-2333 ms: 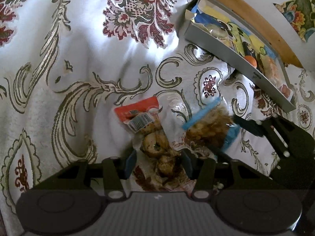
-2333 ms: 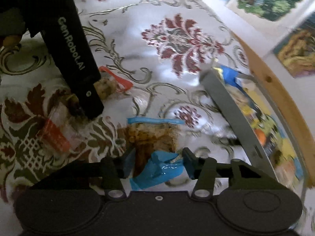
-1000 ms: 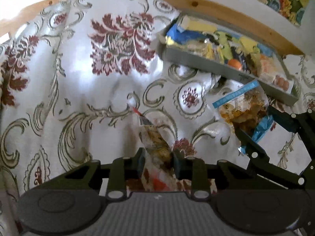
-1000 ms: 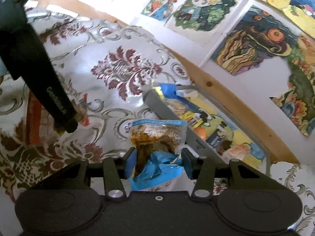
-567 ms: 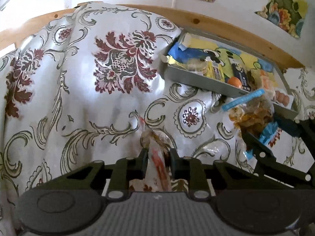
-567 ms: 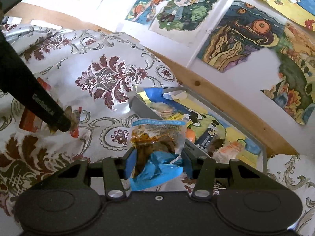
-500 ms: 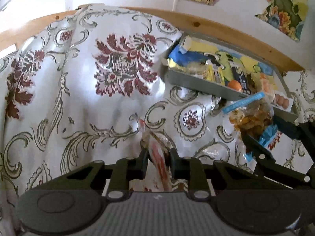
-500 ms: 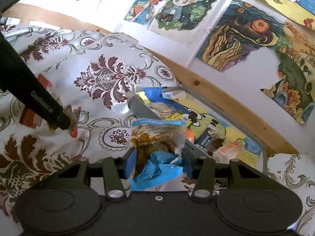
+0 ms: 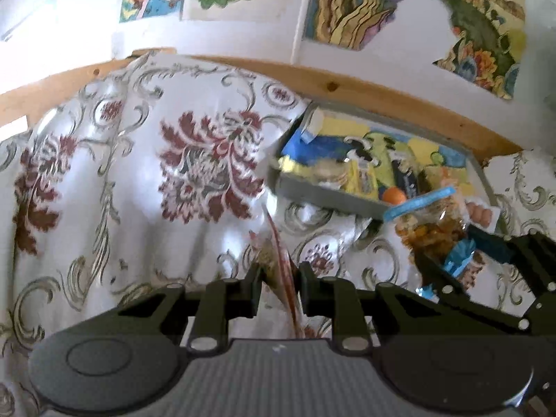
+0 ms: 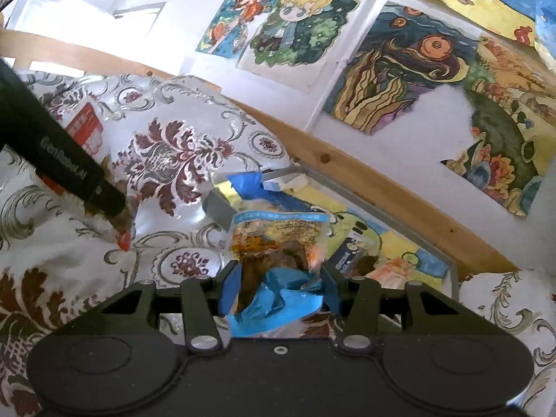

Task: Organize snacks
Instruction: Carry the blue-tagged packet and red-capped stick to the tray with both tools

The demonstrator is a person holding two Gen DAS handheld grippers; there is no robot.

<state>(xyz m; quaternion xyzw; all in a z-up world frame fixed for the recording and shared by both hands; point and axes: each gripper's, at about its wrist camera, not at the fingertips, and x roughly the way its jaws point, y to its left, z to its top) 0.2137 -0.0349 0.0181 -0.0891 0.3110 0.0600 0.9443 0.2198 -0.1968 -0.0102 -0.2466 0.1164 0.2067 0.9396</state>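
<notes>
My left gripper [image 9: 279, 271] is shut on a red-edged clear snack packet [image 9: 278, 253], held edge-on above the cloth. My right gripper [image 10: 279, 278] is shut on a blue-edged clear snack packet [image 10: 278, 239] of brown pieces, lifted in front of the grey tray [image 10: 217, 206]. In the left wrist view that blue-edged packet [image 9: 431, 219] hangs at the tray's near right wall [image 9: 312, 193]. The right wrist view shows the left gripper's black finger [image 10: 69, 170] at far left with the red-edged packet [image 10: 123, 222] in it.
The grey tray holds several colourful snack packs and an orange ball [image 9: 394, 195]. A floral white-and-maroon cloth [image 9: 139, 191] covers the surface. Behind run a wooden rail [image 9: 347, 87] and a white wall with paintings [image 10: 288, 21].
Both grippers closed on their packets, lifted them off the cloth and carried them up and toward the tray. Over the last half second both views tilted further up to the wall.
</notes>
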